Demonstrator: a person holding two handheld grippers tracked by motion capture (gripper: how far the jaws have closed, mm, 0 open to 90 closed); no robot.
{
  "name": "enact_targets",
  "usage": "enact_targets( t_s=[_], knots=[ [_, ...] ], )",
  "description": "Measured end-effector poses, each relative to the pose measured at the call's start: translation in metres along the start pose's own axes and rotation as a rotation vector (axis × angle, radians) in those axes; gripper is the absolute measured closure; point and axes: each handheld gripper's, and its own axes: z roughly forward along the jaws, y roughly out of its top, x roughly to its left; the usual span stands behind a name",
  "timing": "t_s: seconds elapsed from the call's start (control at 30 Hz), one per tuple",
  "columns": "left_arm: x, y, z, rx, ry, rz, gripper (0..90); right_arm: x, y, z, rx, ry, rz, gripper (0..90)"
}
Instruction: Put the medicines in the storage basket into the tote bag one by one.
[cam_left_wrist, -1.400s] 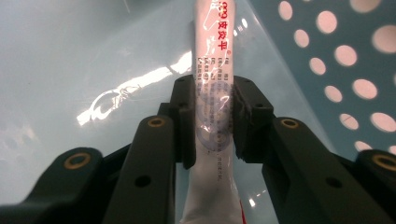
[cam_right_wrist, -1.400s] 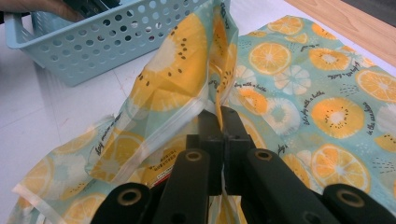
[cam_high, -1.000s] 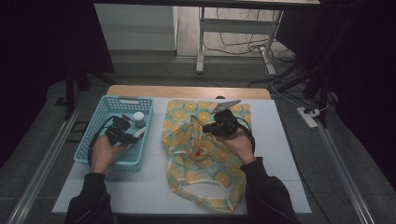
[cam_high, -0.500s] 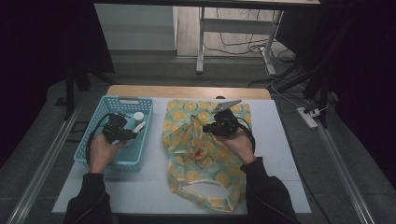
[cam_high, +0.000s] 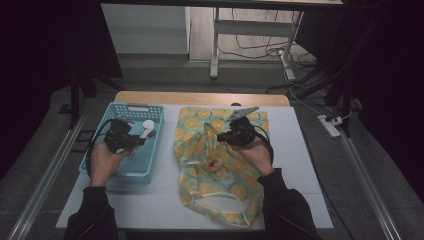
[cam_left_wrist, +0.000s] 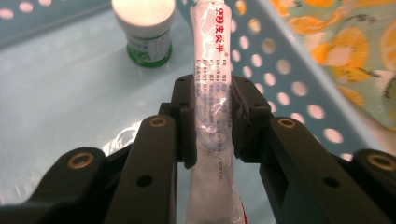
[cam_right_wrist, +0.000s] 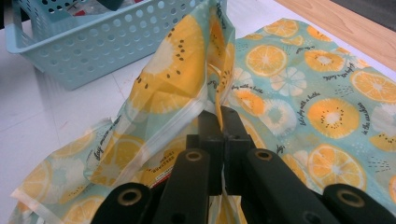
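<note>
My left gripper (cam_left_wrist: 212, 116) clamps a white tube (cam_left_wrist: 212, 93) over the blue basket (cam_high: 112, 165). My right gripper (cam_right_wrist: 219, 126) pinches the orange-print bag (cam_right_wrist: 299, 93), jaws closed on its edge.

A white tube (cam_left_wrist: 212, 93) (red print) hangs over the blue basket (cam_high: 150, 170); the orange-patterned bag's (cam_right_wrist: 299, 93) edge is lifted.

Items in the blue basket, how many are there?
2: a white tube clamped in the left gripper, and a white-capped bottle standing beyond it. The gripper may hide others.
</note>
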Motion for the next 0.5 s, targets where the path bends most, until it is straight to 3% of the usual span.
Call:
enact_targets(
  t_s=[0.27, 0.5],
  knots=[
    [-0.012, 0.005, -0.015, -0.038, -0.009, 0.02, 72.9, 0.0, 0.0, 0.001, 0.0, -0.001, -0.004, 90.0],
    [-0.025, 0.009, -0.027, -0.063, -0.063, 0.02, 72.9, 0.0, 0.0, 0.0, -0.002, -0.004, -0.002, 90.0]
  ],
)
